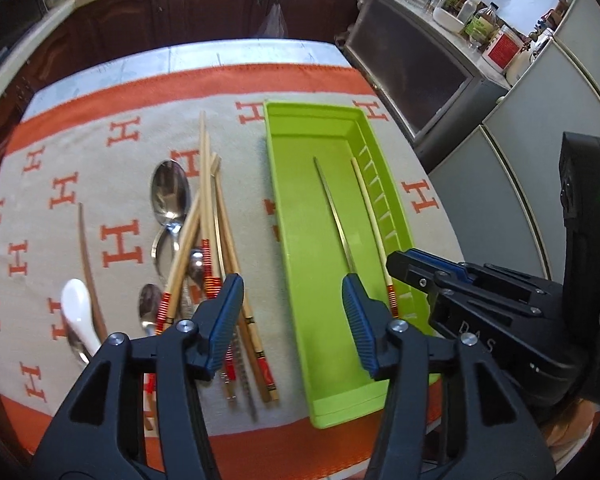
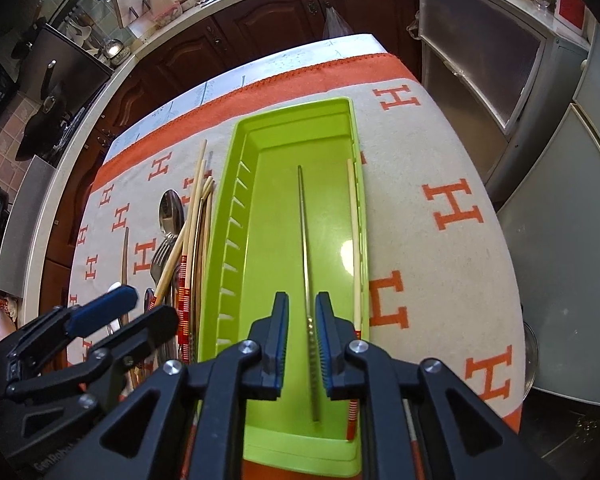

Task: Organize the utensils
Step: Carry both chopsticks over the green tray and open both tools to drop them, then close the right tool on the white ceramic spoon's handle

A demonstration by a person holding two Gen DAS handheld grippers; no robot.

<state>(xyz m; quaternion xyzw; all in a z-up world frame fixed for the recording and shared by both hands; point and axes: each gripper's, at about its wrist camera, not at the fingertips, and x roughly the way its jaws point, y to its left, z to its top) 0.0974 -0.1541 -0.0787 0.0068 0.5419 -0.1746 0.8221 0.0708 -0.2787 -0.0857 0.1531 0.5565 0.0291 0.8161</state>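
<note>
Right wrist view: right gripper (image 2: 302, 316) fingers stand slightly parted astride the metal chopstick (image 2: 305, 248) lying in the green tray (image 2: 236, 184), apparently releasing it. Left gripper (image 1: 292, 296) fingers gape wide, empty. Loose utensils (image 1: 204, 240) at 9 o'clock of the tray need collecting next.

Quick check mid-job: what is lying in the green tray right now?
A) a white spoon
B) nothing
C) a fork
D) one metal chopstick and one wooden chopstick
D: the green tray holds only a metal chopstick and a wooden chopstick.
</note>
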